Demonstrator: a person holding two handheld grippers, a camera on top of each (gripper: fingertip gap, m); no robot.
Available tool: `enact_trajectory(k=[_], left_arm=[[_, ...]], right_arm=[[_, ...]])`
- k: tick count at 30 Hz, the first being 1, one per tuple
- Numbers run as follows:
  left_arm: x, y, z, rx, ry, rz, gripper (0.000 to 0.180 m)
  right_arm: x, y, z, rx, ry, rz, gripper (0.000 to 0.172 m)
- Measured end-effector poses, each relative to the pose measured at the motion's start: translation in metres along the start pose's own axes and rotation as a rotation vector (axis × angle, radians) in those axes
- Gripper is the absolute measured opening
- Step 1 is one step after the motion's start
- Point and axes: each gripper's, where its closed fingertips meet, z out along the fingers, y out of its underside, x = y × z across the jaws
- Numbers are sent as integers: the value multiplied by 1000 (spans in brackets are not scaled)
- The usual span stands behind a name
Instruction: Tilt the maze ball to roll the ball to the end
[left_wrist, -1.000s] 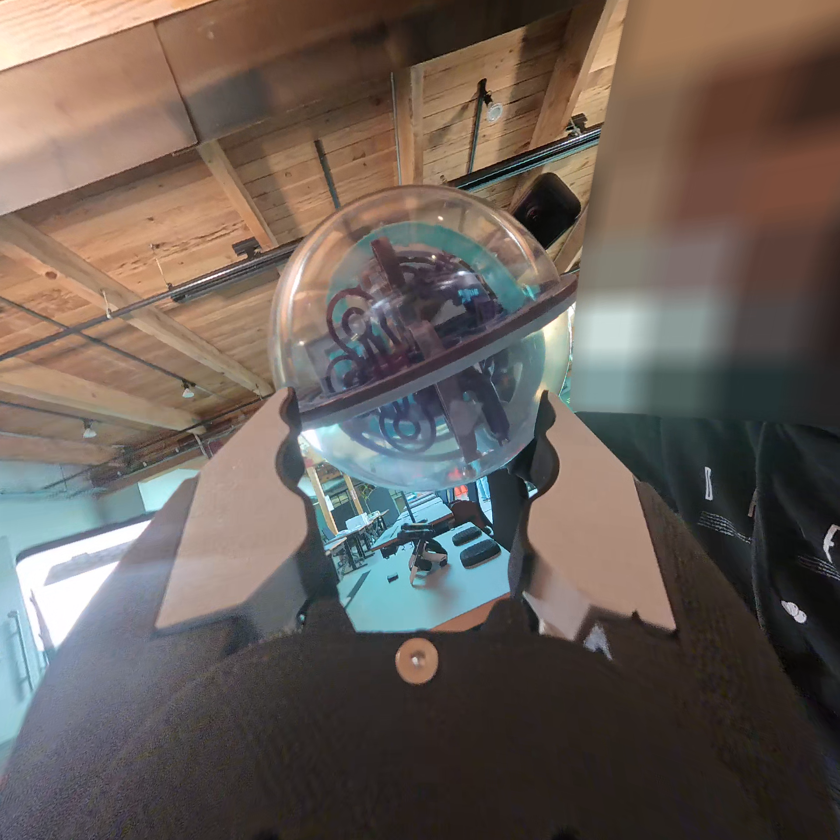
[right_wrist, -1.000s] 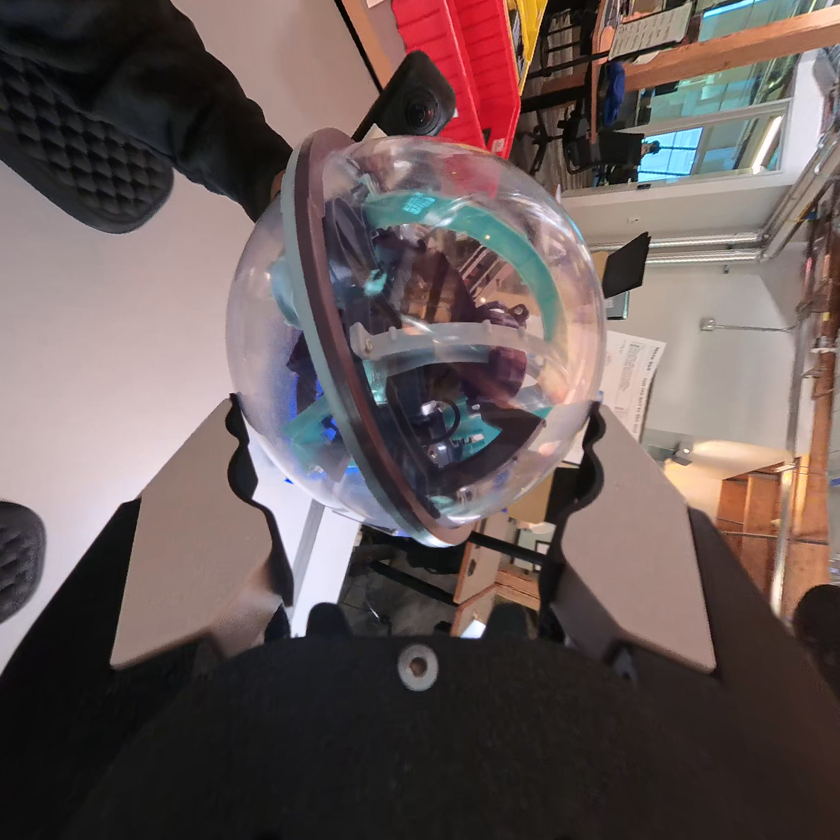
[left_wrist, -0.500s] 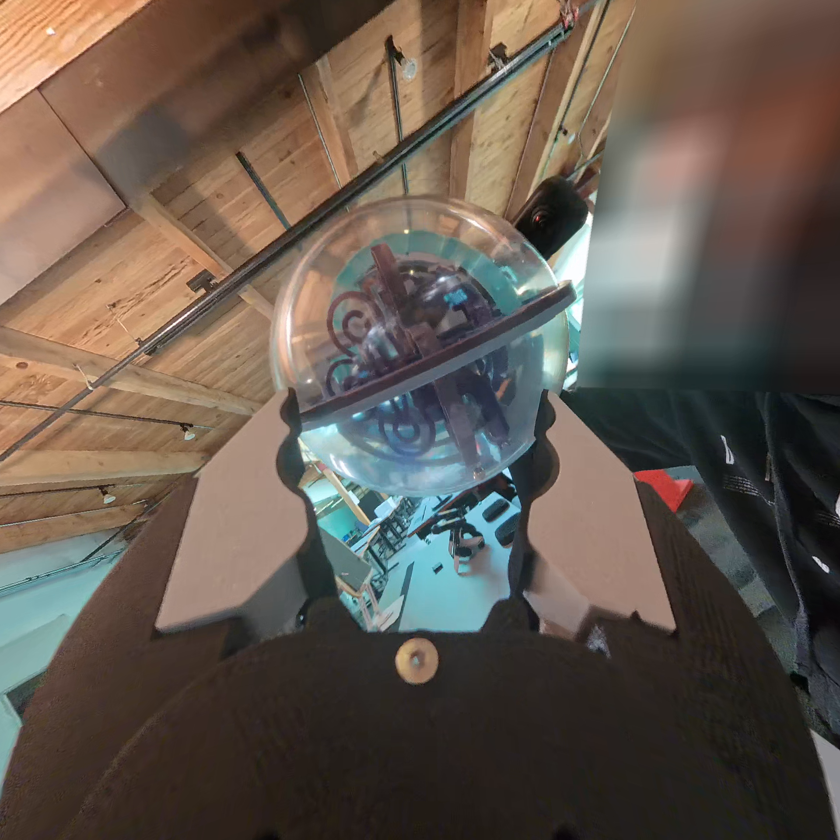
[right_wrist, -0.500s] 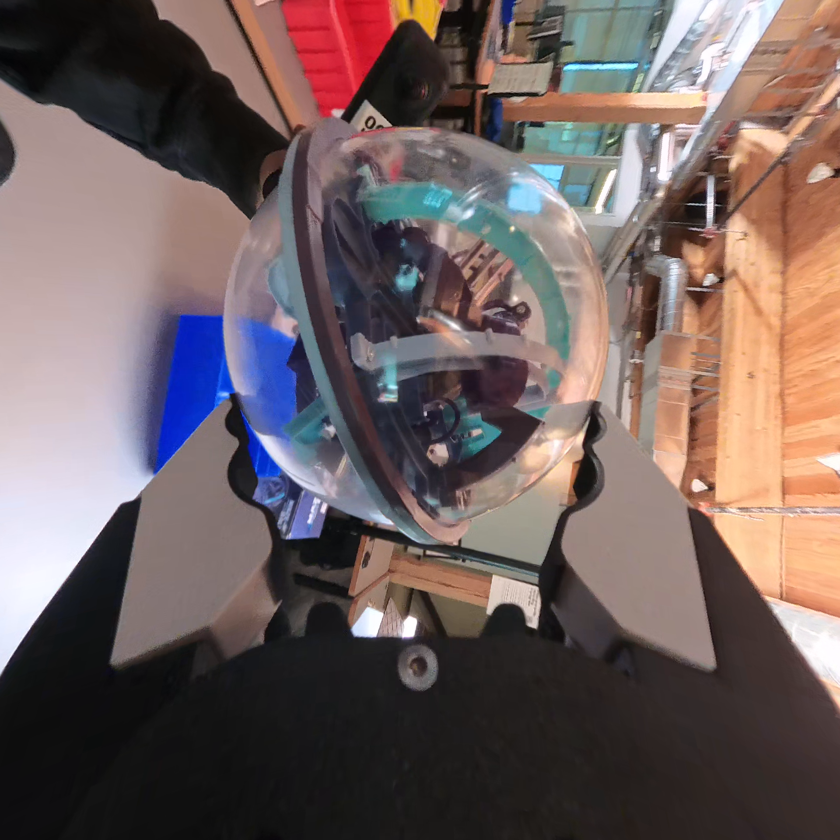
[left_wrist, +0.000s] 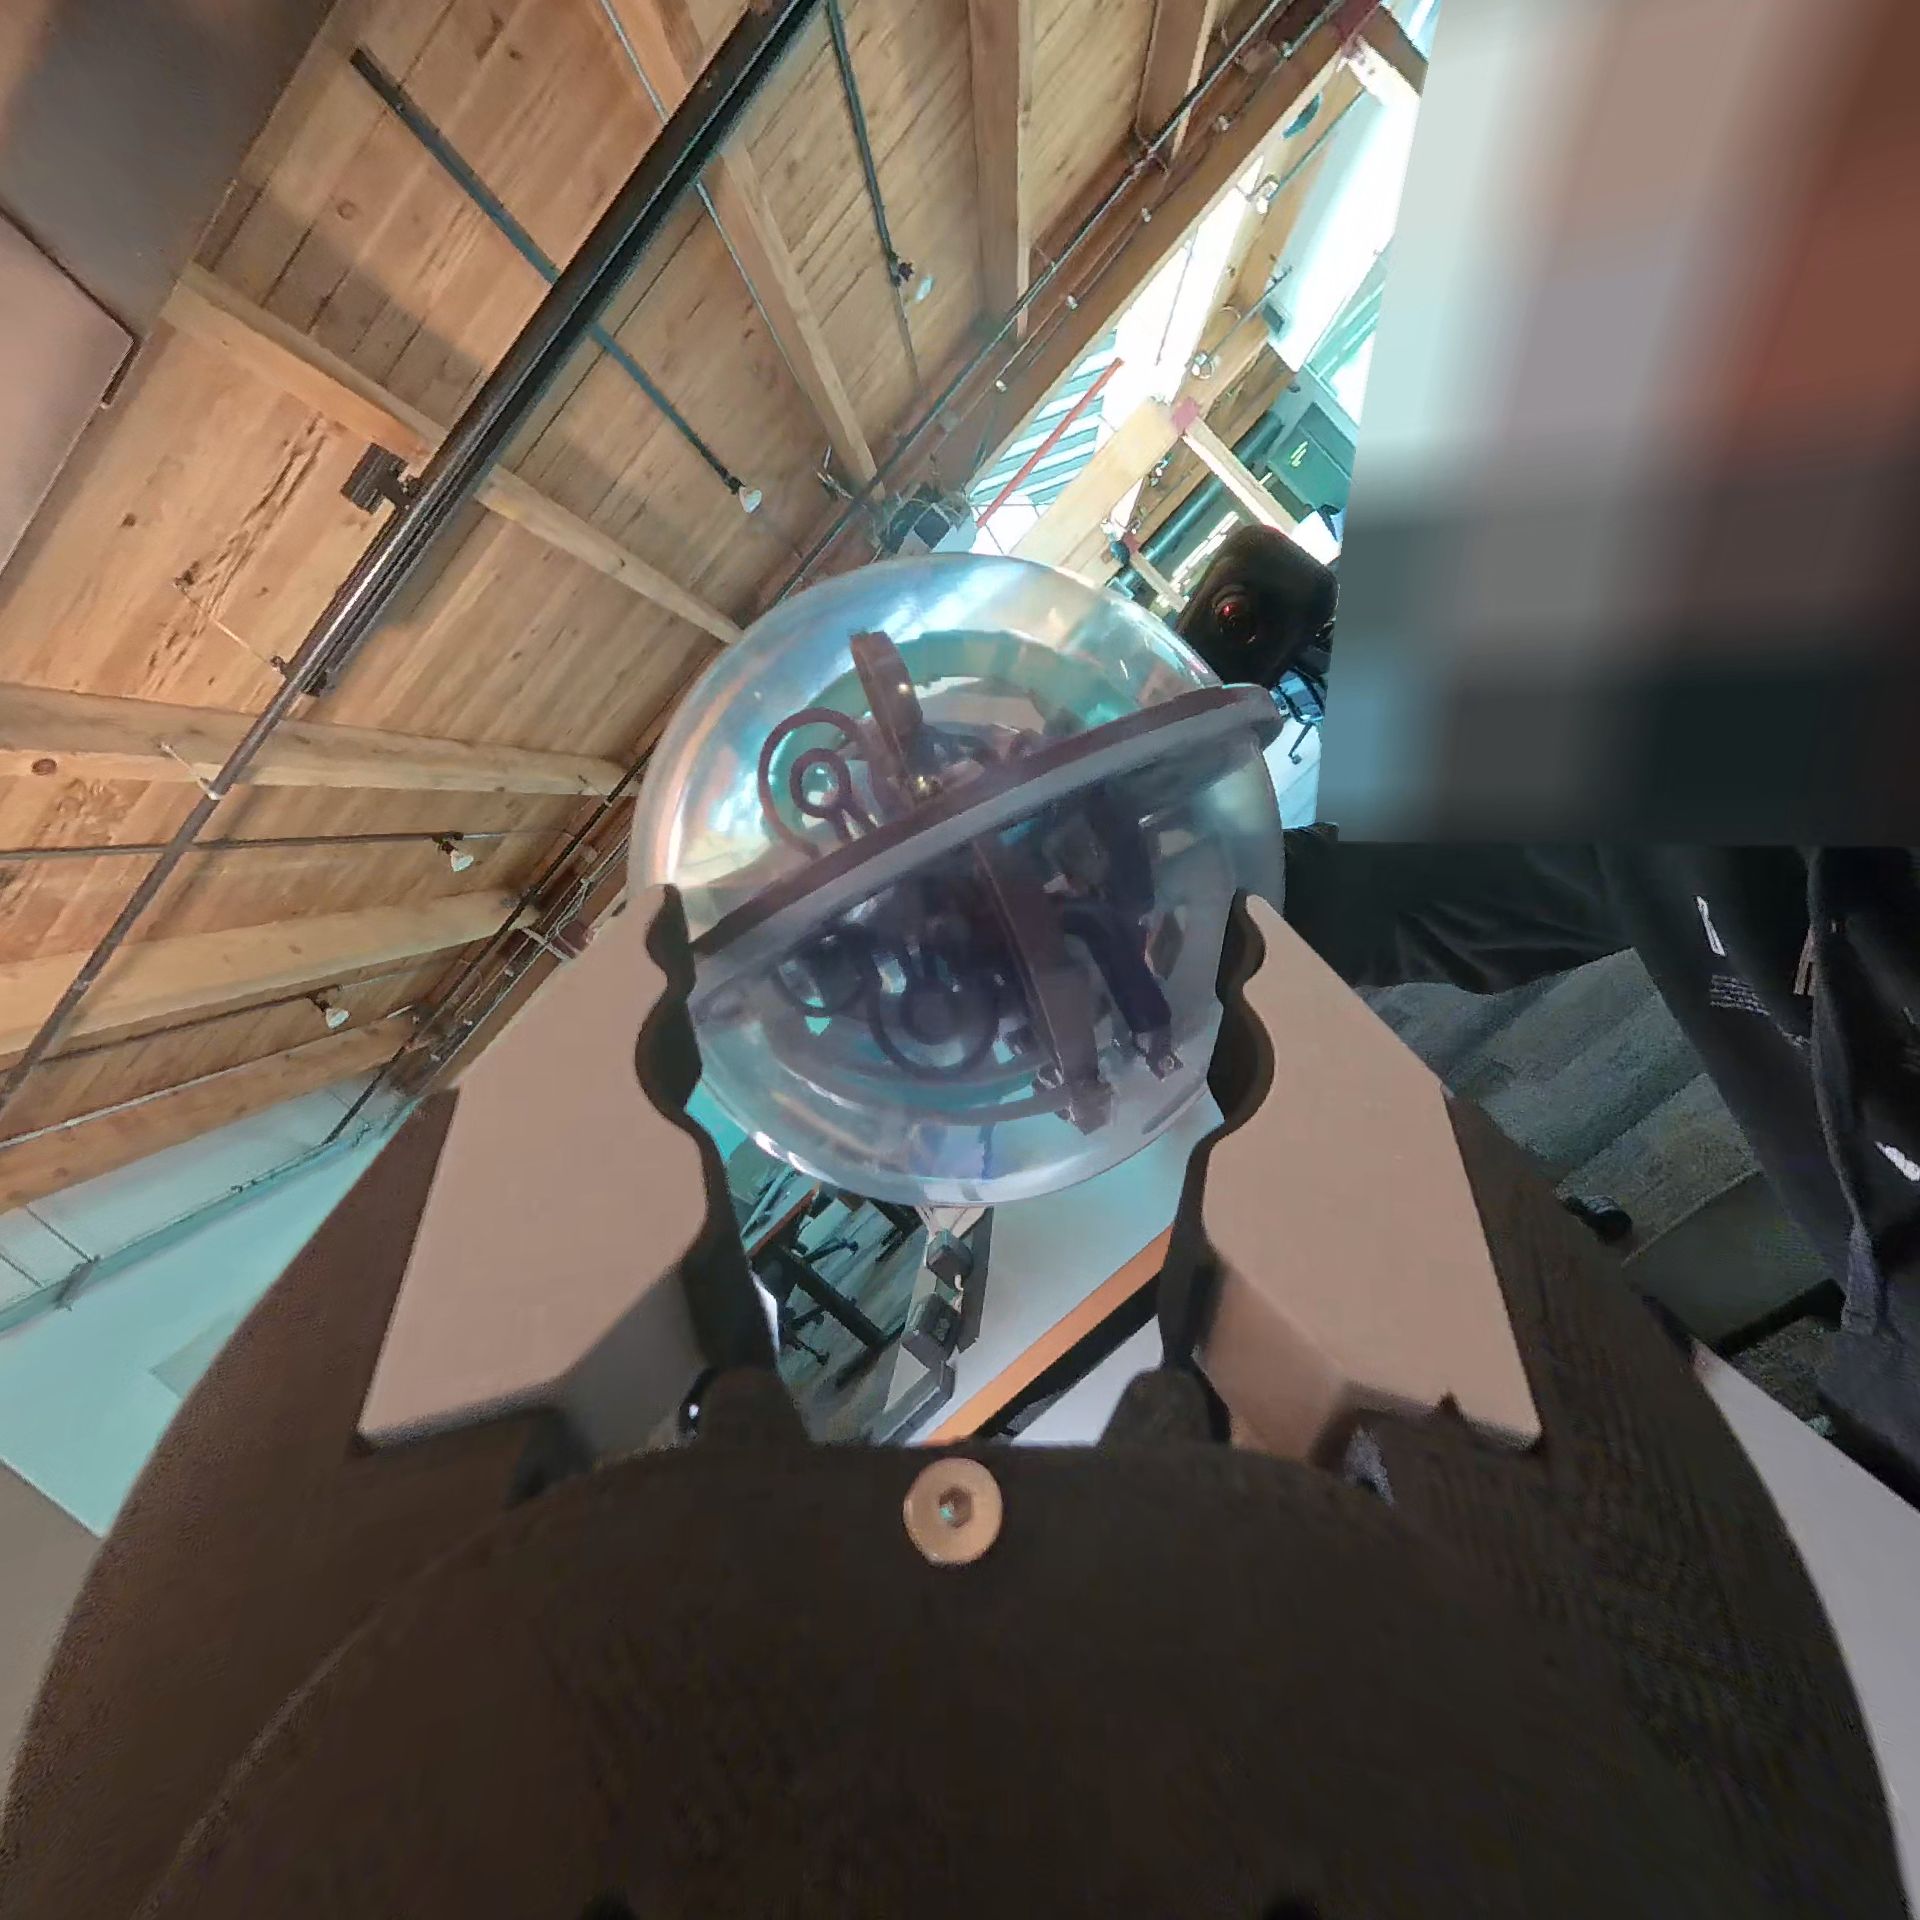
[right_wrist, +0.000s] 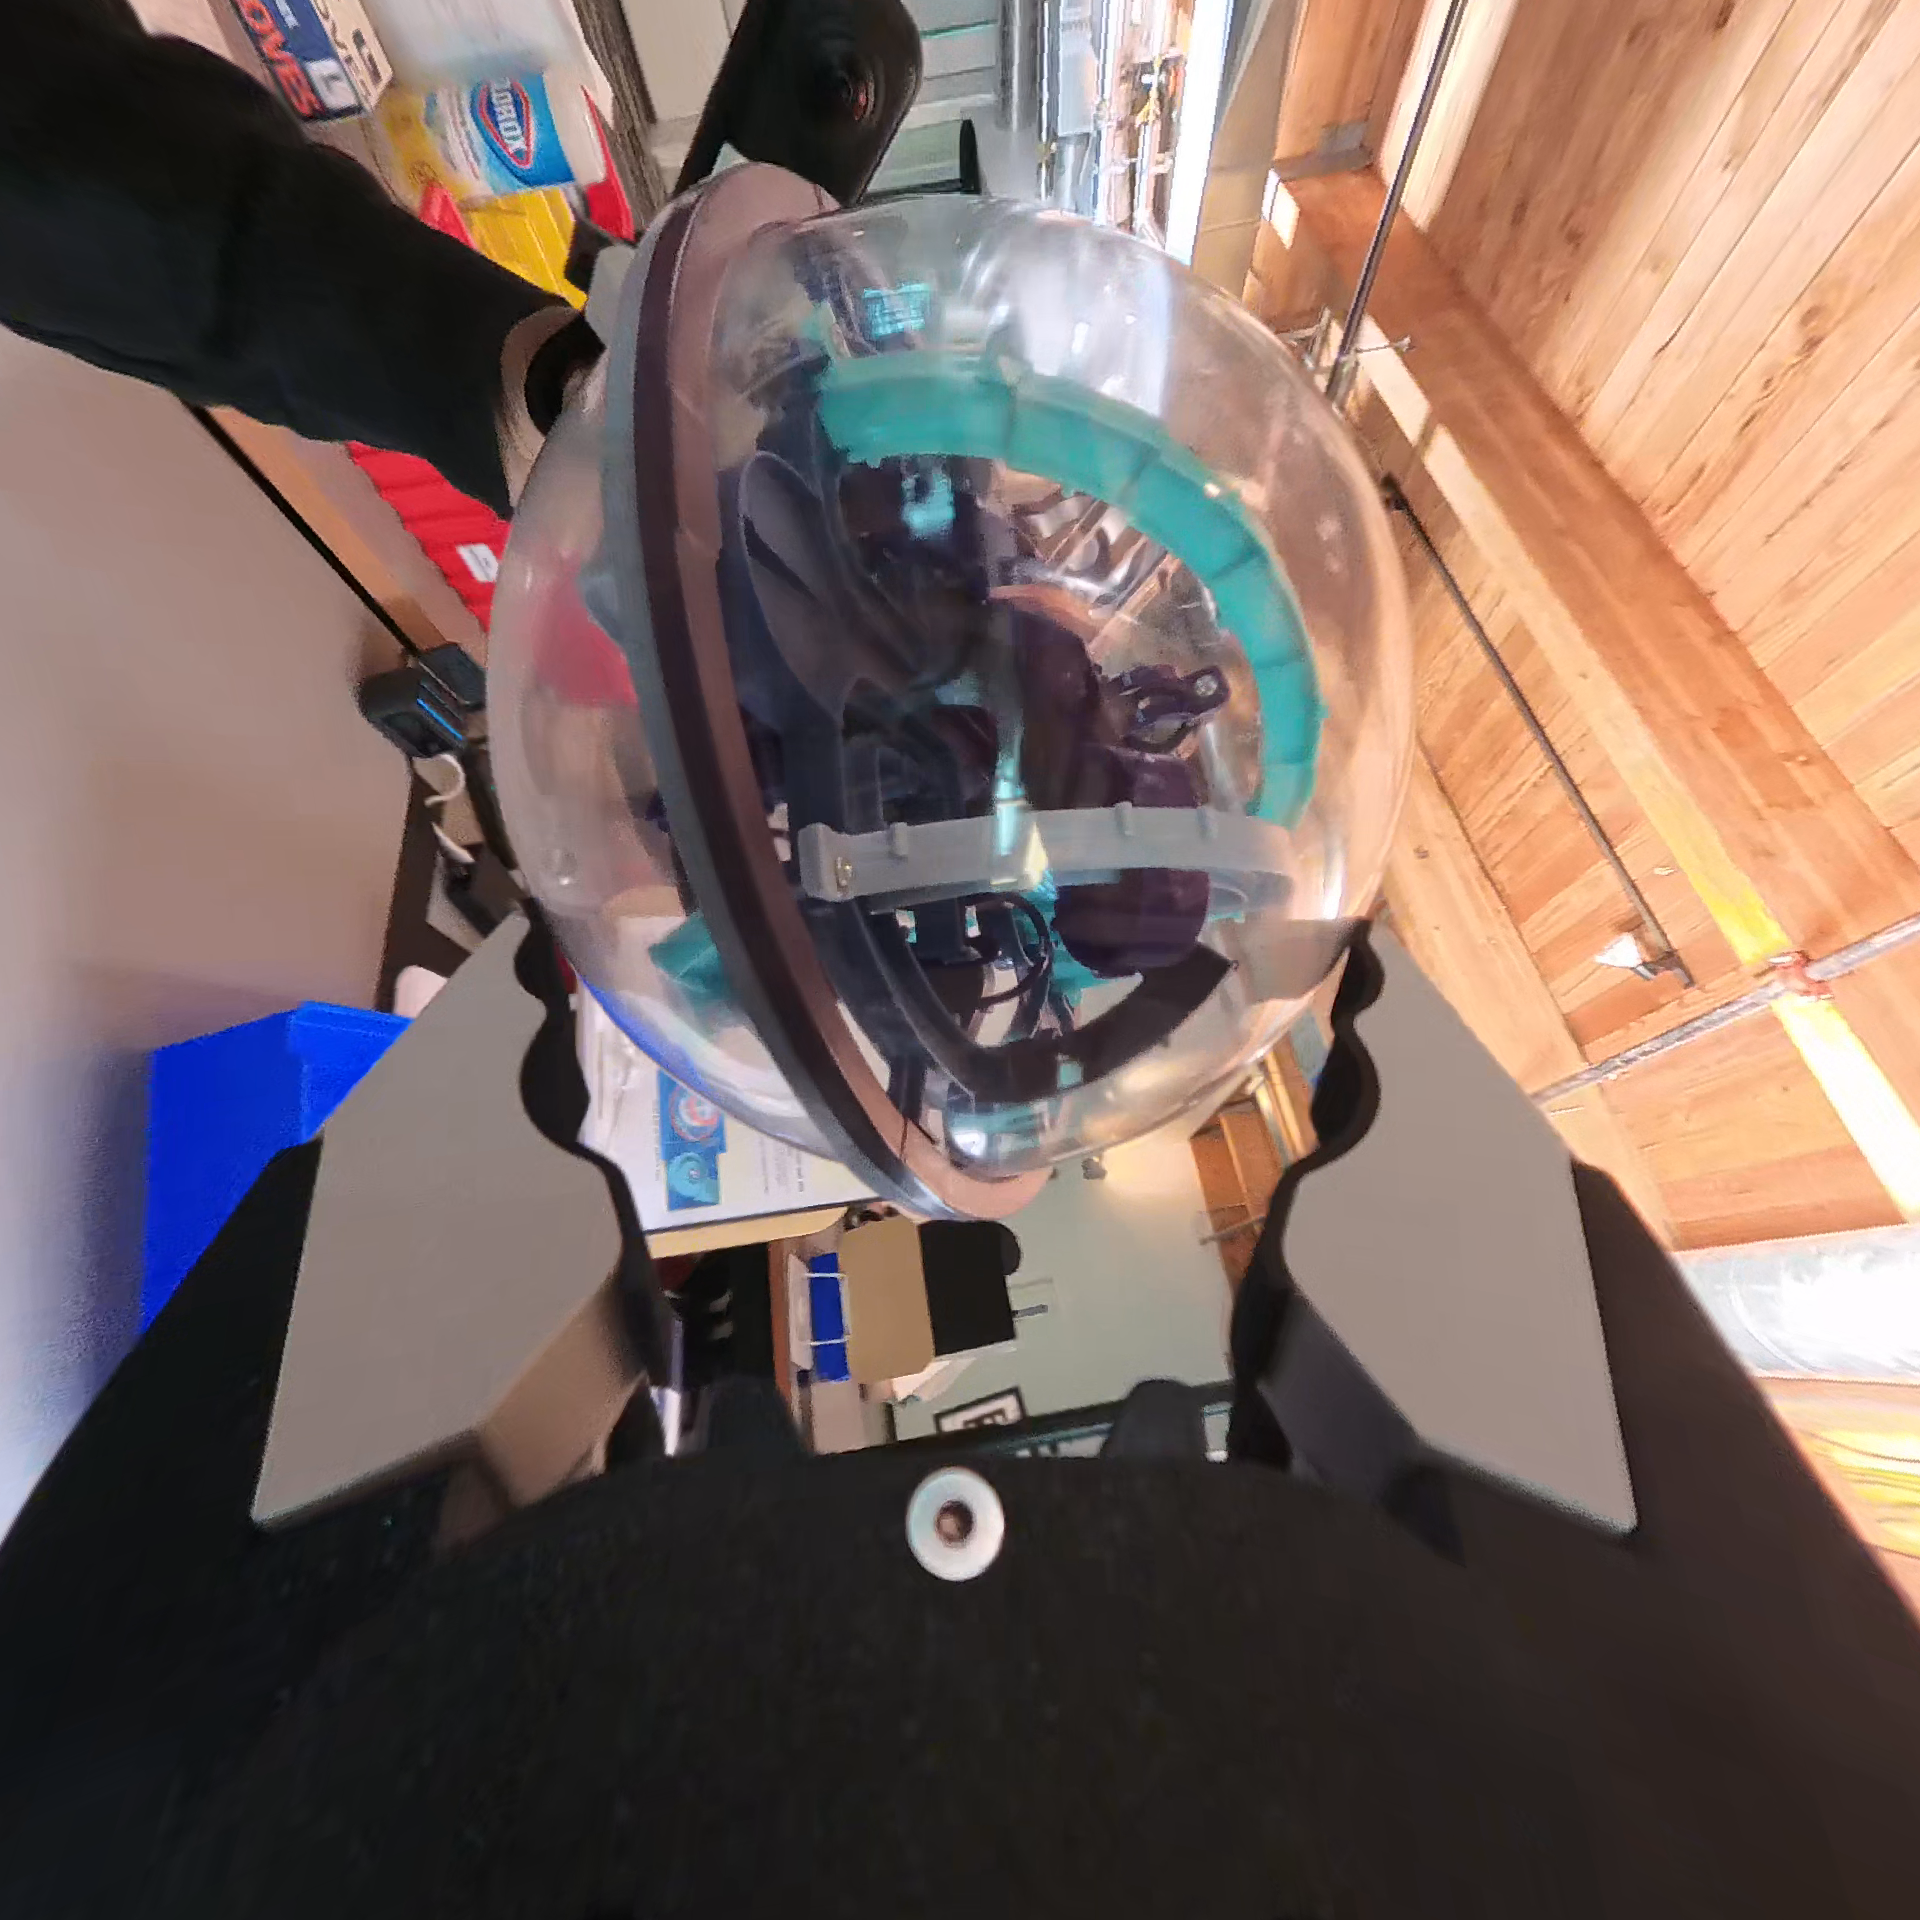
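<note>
Tilted further since before, the maze ball (left_wrist: 956, 883) sits clamped between both tongs' spread fingertips (right_wrist: 540, 966).

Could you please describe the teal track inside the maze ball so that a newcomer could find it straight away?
In the right wrist view, find the clear maze ball held in the right claw. Inside its right half, the teal track arcs under the shell. Unlike the grey rail below, it is bright and segmented.

One maze ball (left_wrist: 956, 883); two tongs (left_wrist: 956, 935) (right_wrist: 945, 966); one blue bin (right_wrist: 239, 1122)
</note>
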Motion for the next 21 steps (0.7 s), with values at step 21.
enact_trajectory(k=[21], left_arm=[[-3, -14, 11, 404, 4, 34, 99]], right_arm=[[43, -41, -16, -311, -231, -329, 141]])
